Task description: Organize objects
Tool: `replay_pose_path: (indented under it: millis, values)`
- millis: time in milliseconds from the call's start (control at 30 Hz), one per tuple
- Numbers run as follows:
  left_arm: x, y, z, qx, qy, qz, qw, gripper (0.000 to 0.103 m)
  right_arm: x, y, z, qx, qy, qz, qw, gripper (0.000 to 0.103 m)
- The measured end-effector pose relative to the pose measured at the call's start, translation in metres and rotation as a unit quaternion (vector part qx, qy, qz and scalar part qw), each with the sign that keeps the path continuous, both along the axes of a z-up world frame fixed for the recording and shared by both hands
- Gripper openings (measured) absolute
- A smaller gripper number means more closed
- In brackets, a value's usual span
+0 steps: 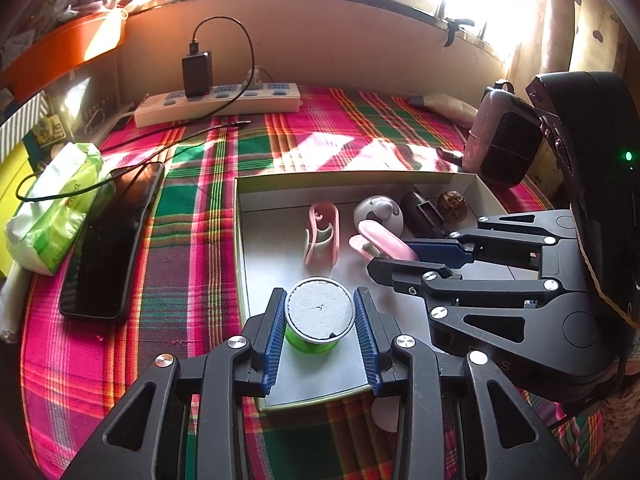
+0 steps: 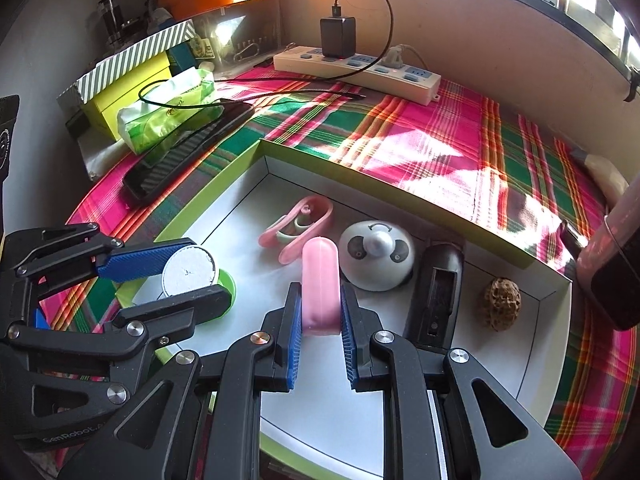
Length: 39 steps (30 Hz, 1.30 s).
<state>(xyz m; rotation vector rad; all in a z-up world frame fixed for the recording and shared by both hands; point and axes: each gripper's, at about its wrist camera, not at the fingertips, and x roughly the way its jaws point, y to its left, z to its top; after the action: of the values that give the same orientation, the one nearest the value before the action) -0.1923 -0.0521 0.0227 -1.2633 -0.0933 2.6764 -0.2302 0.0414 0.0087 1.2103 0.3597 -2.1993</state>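
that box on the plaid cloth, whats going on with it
A person with a gripper in each hand is sorting small things into the shallow box. The left gripper is shut on a green spool, held over the box's near end. The right gripper is shut on a pink capsule-shaped piece. Already lying in the box: a pink clip, a panda-faced dome, a dark case and a walnut.
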Motion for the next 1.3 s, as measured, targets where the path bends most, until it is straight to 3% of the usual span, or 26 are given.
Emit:
replay_pose_path:
  millis: [967, 1133, 1300]
  values:
    - [-0.001, 0.003, -0.002, -0.005, -0.002, 0.0, 1.0, 0.032, 0.003, 0.002, -0.005, 0.011, -0.004, 0.004, 1.0, 0.02]
    - [0.0, 0.001, -0.002, -0.004, 0.001, 0.004, 1.0, 0.032, 0.006, 0.005, -0.005, 0.007, -0.004, -0.005, 1.0, 0.03]
    - [0.004, -0.002, 0.001, -0.001, 0.003, 0.006, 1.0, 0.033, 0.01, 0.009, -0.002, 0.007, 0.001, -0.014, 1.0, 0.034]
